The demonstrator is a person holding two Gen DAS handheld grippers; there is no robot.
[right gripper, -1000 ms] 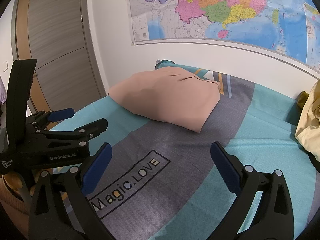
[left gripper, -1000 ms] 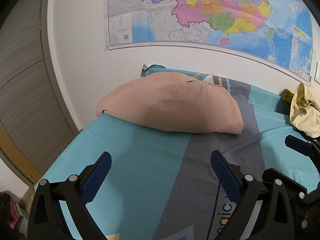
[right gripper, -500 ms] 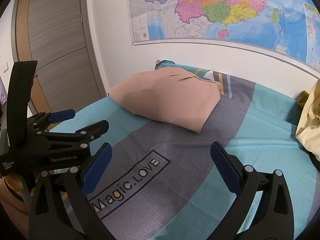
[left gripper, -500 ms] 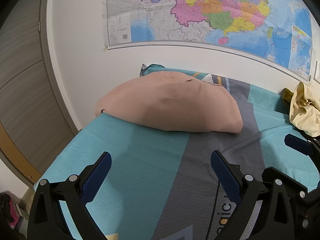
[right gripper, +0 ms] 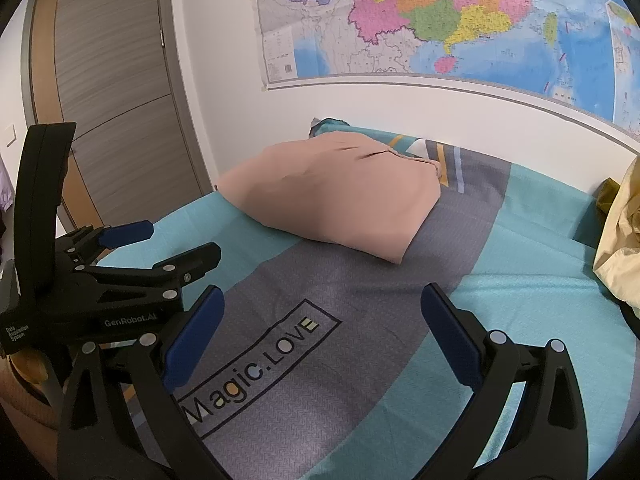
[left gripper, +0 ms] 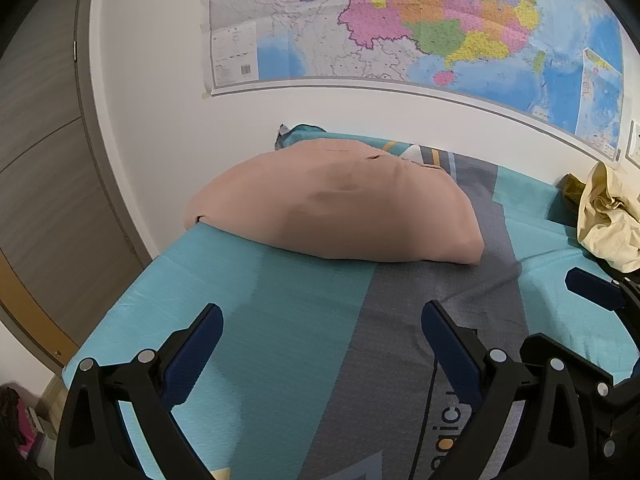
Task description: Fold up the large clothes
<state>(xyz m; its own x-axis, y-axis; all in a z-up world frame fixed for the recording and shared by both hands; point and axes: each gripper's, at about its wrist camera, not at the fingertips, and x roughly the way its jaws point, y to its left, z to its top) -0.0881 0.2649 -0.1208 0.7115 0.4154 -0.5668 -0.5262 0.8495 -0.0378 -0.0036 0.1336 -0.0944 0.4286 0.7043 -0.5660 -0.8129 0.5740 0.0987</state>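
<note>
A folded pink garment [left gripper: 336,208] lies on the bed toward the wall, over a bump in the bedding; it also shows in the right wrist view [right gripper: 332,200]. A crumpled pale yellow garment [left gripper: 608,220] lies at the bed's right side, seen too in the right wrist view [right gripper: 620,248]. My left gripper [left gripper: 322,334] is open and empty, above the bed and short of the pink garment. My right gripper [right gripper: 322,320] is open and empty above the grey stripe. The left gripper [right gripper: 132,256] shows at the left of the right wrist view.
The bed has a teal and grey sheet [right gripper: 520,272] with "Magic.LOVE" printed on it [right gripper: 256,368]. A large map [left gripper: 400,20] hangs on the white wall behind. A wooden wardrobe door [right gripper: 112,100] stands left of the bed. A dark olive cloth [left gripper: 572,188] lies behind the yellow garment.
Almost nothing has changed. Both grippers hold their place, open, with only a slight drift of the views.
</note>
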